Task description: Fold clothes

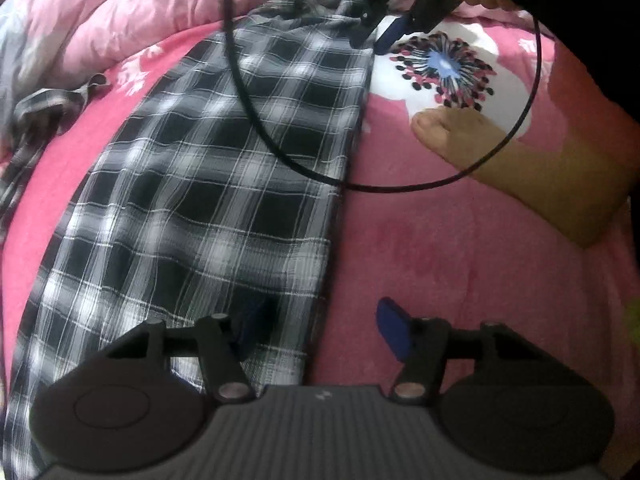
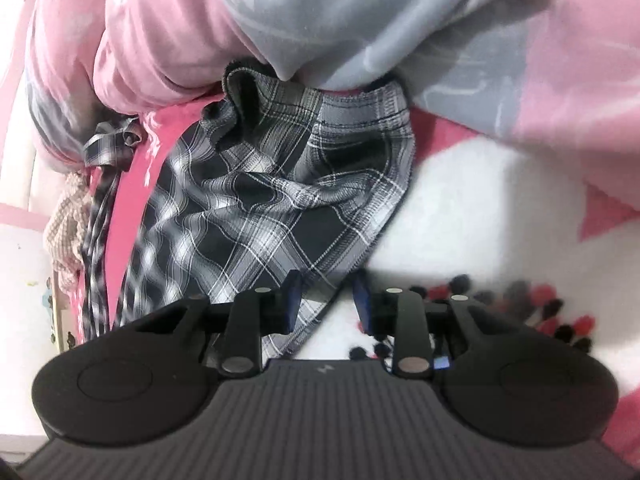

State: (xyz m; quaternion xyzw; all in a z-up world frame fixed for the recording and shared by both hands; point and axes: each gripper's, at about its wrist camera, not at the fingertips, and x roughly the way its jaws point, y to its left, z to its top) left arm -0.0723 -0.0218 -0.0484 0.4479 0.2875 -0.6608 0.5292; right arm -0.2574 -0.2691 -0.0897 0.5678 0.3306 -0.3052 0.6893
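Item: plaid garment (image 1: 208,184), black, grey and white check, spread in a long strip on the pink bedspread (image 1: 460,260).
Lie of item: its straight right edge runs between the fingers of both grippers; probably laid flat so that edge can be lifted over for a fold.
Left gripper (image 1: 320,328): jaws moderately wide, nothing pinched; left finger above the cloth, right finger (image 1: 394,332) over bare bedspread, so the near edge lies between them.
Right gripper (image 2: 326,300): jaws narrow but parted, the cloth's lower edge in the gap; pads do not appear to press it.
Far end of item: bunched and creased ahead of the right gripper, tucked against the quilt (image 2: 320,20), pink and grey, heaped beyond.
Loose strap (image 1: 44,108): same plaid, left of the left gripper, lying apart on the bedspread.
Cable (image 1: 248,92): black, loops across the cloth ahead of the left gripper; could snag a lift.
Foot (image 1: 520,160): bare, right of the left gripper, beside the flower print (image 1: 444,66).
Stage, judged: both grippers set along one edge, grasp not yet made.
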